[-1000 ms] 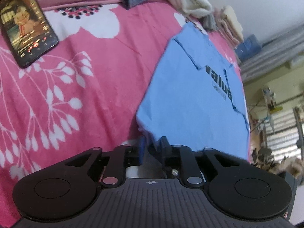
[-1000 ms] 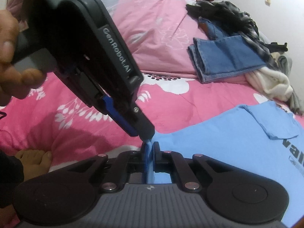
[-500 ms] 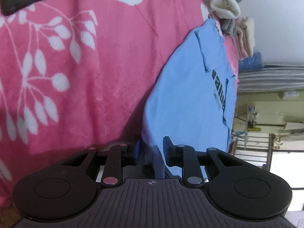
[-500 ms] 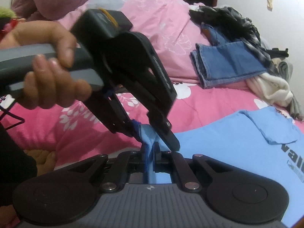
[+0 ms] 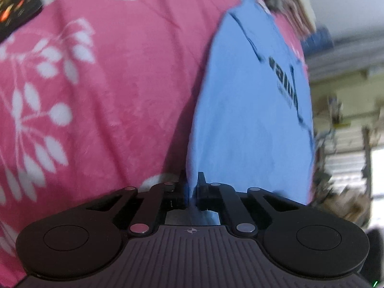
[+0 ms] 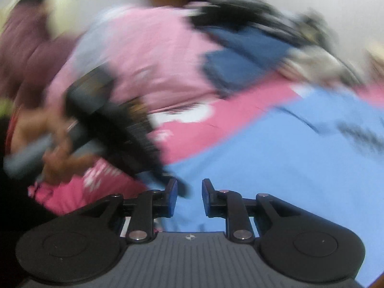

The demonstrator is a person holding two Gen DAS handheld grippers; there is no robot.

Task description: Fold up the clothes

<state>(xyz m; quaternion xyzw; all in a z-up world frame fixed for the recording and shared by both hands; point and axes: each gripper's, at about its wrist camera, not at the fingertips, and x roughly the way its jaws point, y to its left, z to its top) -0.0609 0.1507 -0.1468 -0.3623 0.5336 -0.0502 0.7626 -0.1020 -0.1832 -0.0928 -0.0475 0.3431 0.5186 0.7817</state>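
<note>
Blue T-shirt (image 5: 249, 120) lay flat on pink floral blanket (image 5: 120, 84), long axis toward far edge. Left gripper (image 5: 192, 189) pinched its near hem corner; right gripper (image 6: 189, 192) opening, gripping nothing.

pink flowered blanket (image 5: 124, 76) – blue t-shirt (image 5: 244, 120), phone (image 5: 14, 7), folded jeans (image 6: 240, 64) on it.
</note>
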